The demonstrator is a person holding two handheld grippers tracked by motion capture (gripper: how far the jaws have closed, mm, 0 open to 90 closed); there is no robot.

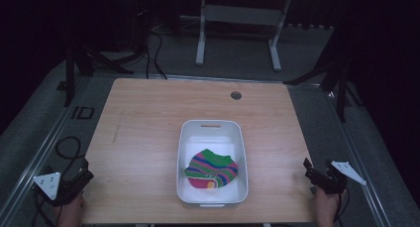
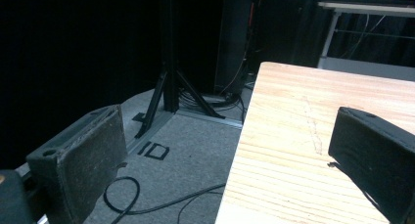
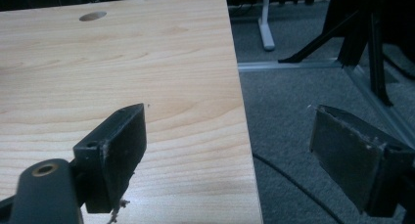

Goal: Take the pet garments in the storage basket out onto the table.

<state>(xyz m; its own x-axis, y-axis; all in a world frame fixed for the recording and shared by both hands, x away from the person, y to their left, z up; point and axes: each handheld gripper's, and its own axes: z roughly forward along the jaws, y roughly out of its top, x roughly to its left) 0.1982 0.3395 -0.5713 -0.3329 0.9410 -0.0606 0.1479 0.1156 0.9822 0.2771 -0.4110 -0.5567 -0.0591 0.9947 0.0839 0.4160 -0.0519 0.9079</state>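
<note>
a wooden table [image 1: 148, 138] stands on a grey carpeted floor [image 1: 237, 53], with a white rectangular tub [image 1: 184, 152] set on it slightly toward the near edge, about midway across. inside the tub lies a striped knitted cloth [image 1: 213, 168] in green, blue, pink and yellow bands, bunched toward the tub's near half; the far half of the tub floor is bare. a small round grommet hole [image 1: 236, 95] sits in the table near its far edge. the left hand-held gripper [image 1: 81, 180] is held at the near left corner of the table, just off the edge, well apart from the tub. in the left gripper view its two black jaws stand wide, nothing between them, one over the floor and one over the table surface [image 2: 293, 150]. the right hand-held gripper [image 1: 312, 170] is held at the near right edge of the table, also well apart from the tub. in the right gripper view its jaws stand wide with nothing between them, one over the table top [image 3: 122, 62], the other over the carpet [image 3: 293, 87]. neither hand-held gripper touches the cloth or the tub. a black cable [image 1: 67, 147] loops on the floor beside the left edge.
</note>
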